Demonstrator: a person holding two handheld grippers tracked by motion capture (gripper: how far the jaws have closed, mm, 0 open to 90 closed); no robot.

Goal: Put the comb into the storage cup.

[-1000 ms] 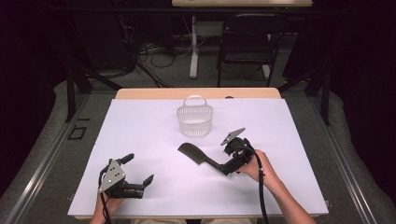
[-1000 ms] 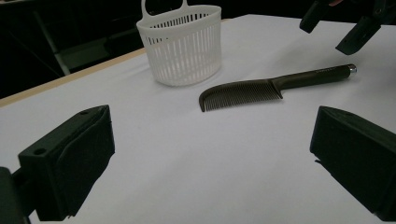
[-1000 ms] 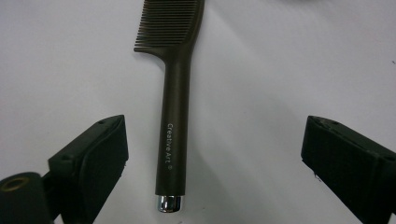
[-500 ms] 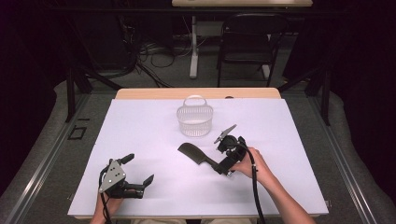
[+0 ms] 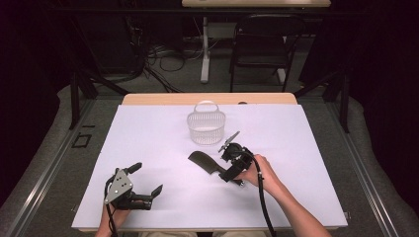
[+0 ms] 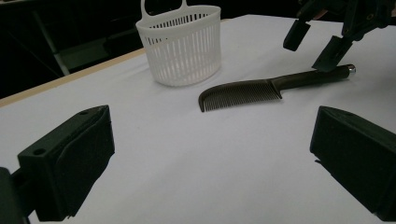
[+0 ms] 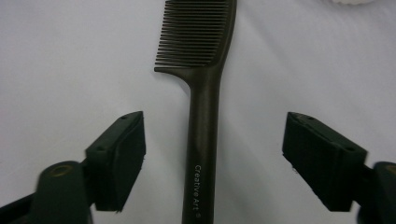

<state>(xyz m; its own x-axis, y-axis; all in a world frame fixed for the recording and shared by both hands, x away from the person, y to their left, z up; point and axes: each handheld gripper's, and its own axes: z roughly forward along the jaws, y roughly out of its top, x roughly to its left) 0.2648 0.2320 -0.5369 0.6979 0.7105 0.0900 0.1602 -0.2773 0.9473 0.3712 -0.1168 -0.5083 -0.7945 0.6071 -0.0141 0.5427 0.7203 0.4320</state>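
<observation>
A dark comb [image 5: 201, 161] lies flat on the white table cover [image 5: 148, 133], teeth end toward the left. In the right gripper view its handle [image 7: 204, 116] runs up between the two pads, with a gap on each side. My right gripper [image 5: 225, 157] sits over the handle end, open; its jaws have just been closing, and the pads do not touch the comb. A white slotted basket [image 5: 206, 124] with a loop handle stands upright behind the comb. My left gripper [image 5: 146, 179] rests near the front left, open and empty, facing the comb [image 6: 247, 91] and basket [image 6: 182, 44].
The table's wooden far edge [image 5: 207, 98] shows behind the cover. Beyond it stand a black chair [image 5: 264, 44] and loose cables on the floor. Bare white cover stretches left of the basket and to the right of my right hand.
My right gripper has slid a little to the left along the comb's handle, and its jaws stand narrower than before. The left gripper, comb and basket have stayed put.
</observation>
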